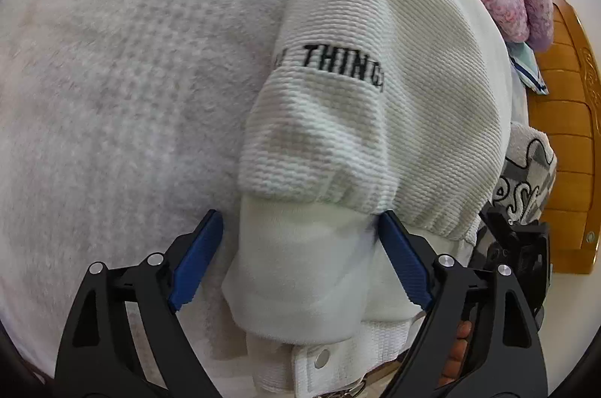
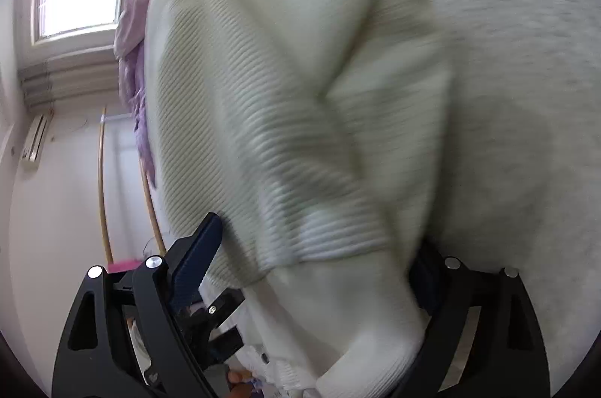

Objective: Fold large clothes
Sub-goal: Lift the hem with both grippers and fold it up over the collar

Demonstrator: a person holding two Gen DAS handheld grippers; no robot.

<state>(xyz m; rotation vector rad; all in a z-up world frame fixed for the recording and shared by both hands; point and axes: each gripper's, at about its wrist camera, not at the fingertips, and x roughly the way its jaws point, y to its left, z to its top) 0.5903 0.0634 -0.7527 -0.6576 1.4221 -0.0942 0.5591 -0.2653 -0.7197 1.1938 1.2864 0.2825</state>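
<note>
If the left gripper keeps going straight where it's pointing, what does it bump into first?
Most likely the white sweater: its smooth cuff already lies between the open left gripper fingers, with the ribbed part just ahead. Depth is hard to judge.

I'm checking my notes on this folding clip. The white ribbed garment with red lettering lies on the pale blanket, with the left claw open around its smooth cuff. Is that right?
One detail is off: the lettering on the white ribbed garment is black, not red, as the left wrist view shows. The rest holds: it lies on the pale blanket, and the left claw stands open around its smooth cuff.
</note>
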